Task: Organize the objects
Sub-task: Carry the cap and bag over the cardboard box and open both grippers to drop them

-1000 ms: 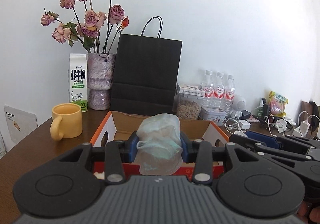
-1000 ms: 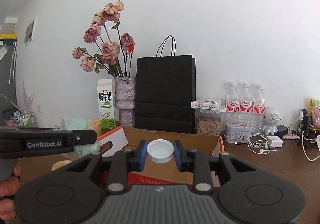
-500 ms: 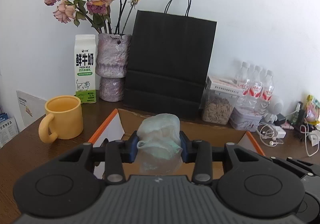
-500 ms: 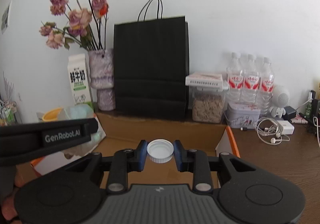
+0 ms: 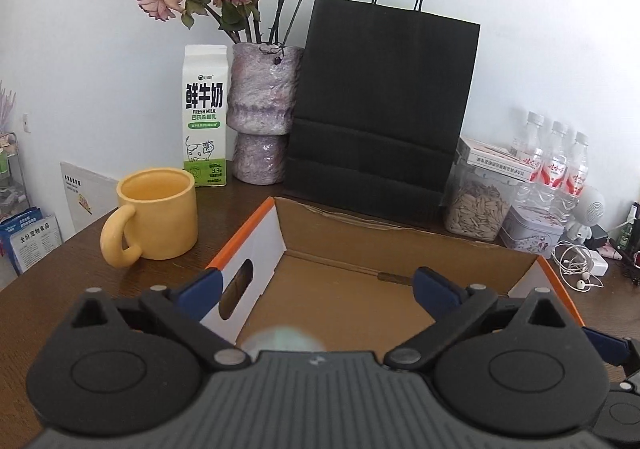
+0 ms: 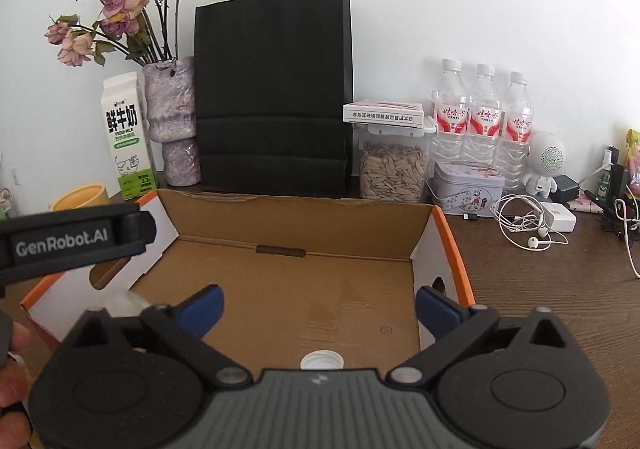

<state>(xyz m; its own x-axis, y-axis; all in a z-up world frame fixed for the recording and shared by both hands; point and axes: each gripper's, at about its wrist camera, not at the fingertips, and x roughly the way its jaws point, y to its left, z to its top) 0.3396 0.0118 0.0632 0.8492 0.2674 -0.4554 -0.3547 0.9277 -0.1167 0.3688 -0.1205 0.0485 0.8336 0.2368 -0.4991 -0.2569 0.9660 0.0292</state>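
Note:
An open cardboard box with orange edges stands on the brown table, and both grippers hang over its near side. The jaws of my left gripper are opening wide, with nothing between them. A crumpled pale green bundle shows as a blur just below it, over the box floor. In the right wrist view the same box fills the middle. My right gripper is also opening, its jaws empty. A white bottle cap lies on the box floor under it. The pale bundle shows at the left, under the left gripper's body.
Left of the box stands a yellow mug. Behind it are a milk carton, a vase of dried roses and a black paper bag. A seed jar, water bottles, a tin and earphones crowd the right.
Both grippers moved forward over the box, then opened. The left let go of the pale green bundle and the right let go of the white cap; both dropped toward the box floor.

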